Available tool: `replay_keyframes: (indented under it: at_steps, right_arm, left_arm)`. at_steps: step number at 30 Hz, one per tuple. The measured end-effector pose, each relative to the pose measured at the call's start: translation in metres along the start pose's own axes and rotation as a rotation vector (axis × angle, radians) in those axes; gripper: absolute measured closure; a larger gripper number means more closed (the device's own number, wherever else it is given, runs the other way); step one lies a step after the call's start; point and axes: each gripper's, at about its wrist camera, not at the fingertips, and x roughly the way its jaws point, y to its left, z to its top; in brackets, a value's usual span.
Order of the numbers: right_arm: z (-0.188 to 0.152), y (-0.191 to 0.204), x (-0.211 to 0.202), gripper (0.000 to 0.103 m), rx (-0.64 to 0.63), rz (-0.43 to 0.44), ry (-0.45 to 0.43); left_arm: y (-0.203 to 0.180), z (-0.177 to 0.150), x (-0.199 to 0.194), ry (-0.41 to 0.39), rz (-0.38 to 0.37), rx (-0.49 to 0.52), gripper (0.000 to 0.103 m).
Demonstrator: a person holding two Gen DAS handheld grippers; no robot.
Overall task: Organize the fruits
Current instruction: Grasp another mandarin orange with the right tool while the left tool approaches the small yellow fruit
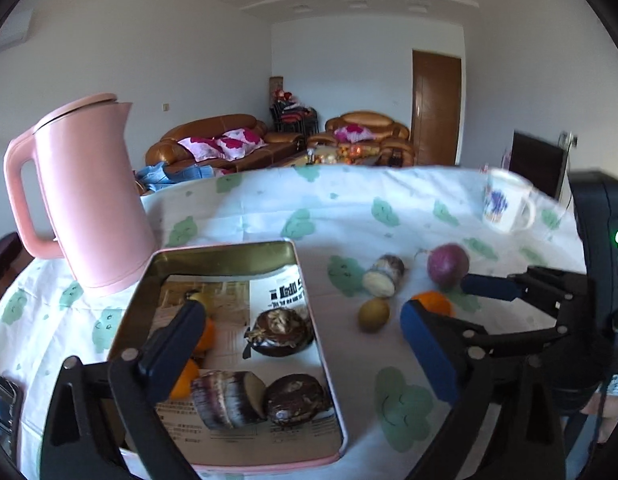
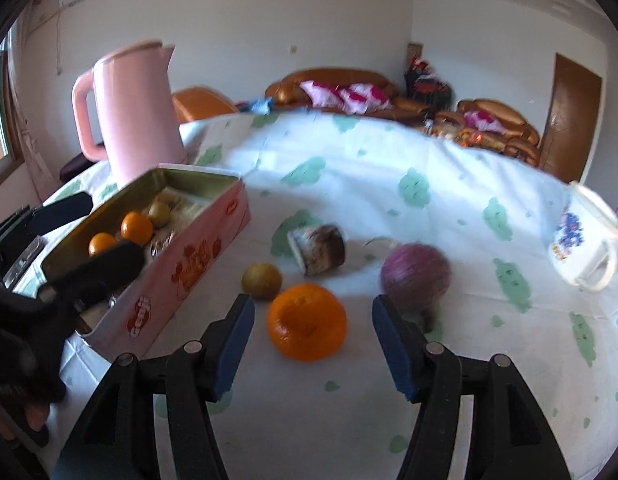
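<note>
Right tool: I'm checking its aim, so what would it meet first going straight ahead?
Most likely the orange, lying on the tablecloth just ahead of the open right tool. Depth is unclear.

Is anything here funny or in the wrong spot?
A few things. A purple onion sits among the loose fruit on the tablecloth, though it is no fruit. The cut chunk beside it lies tipped on its side. An orange and a small greenish fruit remain outside the tin.
</note>
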Motion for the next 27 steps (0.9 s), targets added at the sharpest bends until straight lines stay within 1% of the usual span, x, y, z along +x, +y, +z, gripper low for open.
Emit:
replay_keyframes:
  at_steps: [2,5,6,7,8,9,11,13,16,18,19,21,23,25,27]
  right_arm:
    - [0.0,-0.002,0.006,0.04,0.009,-0.003,0.035]
    - [-0.001,-0.009,0.02,0.04,0.048,0.015,0.107]
    - [-0.002,-0.011,0.021,0.046,0.059,0.034,0.111]
    - [-0.002,-0.011,0.019,0.051,0.063,0.052,0.106]
    - [-0.002,-0.012,0.017,0.054,0.064,0.052,0.095]
    - [-0.003,-0.013,0.015,0.054,0.07,0.039,0.087]
    - [-0.005,-0.018,0.007,0.054,0.091,0.04,0.062]
    - [-0.008,-0.025,-0.001,0.054,0.109,0.006,0.038]
    - [-0.012,-0.037,-0.014,0.054,0.117,-0.075,-0.004]
    - [-0.014,-0.047,-0.02,0.054,0.129,-0.107,-0.018]
    - [-0.015,-0.052,-0.023,0.054,0.135,-0.118,-0.021]
    - [-0.017,-0.061,-0.027,0.054,0.151,-0.134,-0.027]
    - [-0.018,-0.065,-0.03,0.054,0.157,-0.139,-0.036]
    - [-0.018,-0.067,-0.032,0.054,0.166,-0.131,-0.044]
    - [-0.018,-0.067,-0.033,0.054,0.165,-0.12,-0.048]
  left_arm:
    - [-0.001,-0.001,0.003,0.011,0.001,-0.002,0.003]
    - [0.001,-0.002,0.006,0.022,0.003,-0.017,0.003]
    - [0.001,-0.001,0.005,0.019,-0.002,-0.02,0.003]
    - [0.001,-0.001,0.004,0.017,-0.003,-0.02,0.003]
    - [-0.001,0.0,0.004,0.015,-0.005,-0.017,0.003]
    - [-0.003,0.001,0.004,0.015,-0.009,-0.01,0.003]
    - [-0.01,0.003,0.003,0.012,-0.021,0.005,0.003]
    - [-0.019,0.006,0.004,0.005,-0.031,0.034,0.003]
    - [-0.037,0.01,0.009,0.007,-0.057,0.075,0.004]
    - [-0.047,0.012,0.016,0.026,-0.08,0.09,0.01]
    - [-0.053,0.013,0.021,0.044,-0.098,0.097,0.016]
    - [-0.061,0.013,0.034,0.096,-0.14,0.099,0.021]
    - [-0.068,0.012,0.046,0.136,-0.151,0.103,0.031]
    - [-0.071,0.01,0.056,0.179,-0.175,0.095,0.037]
    - [-0.071,0.009,0.063,0.206,-0.177,0.089,0.038]
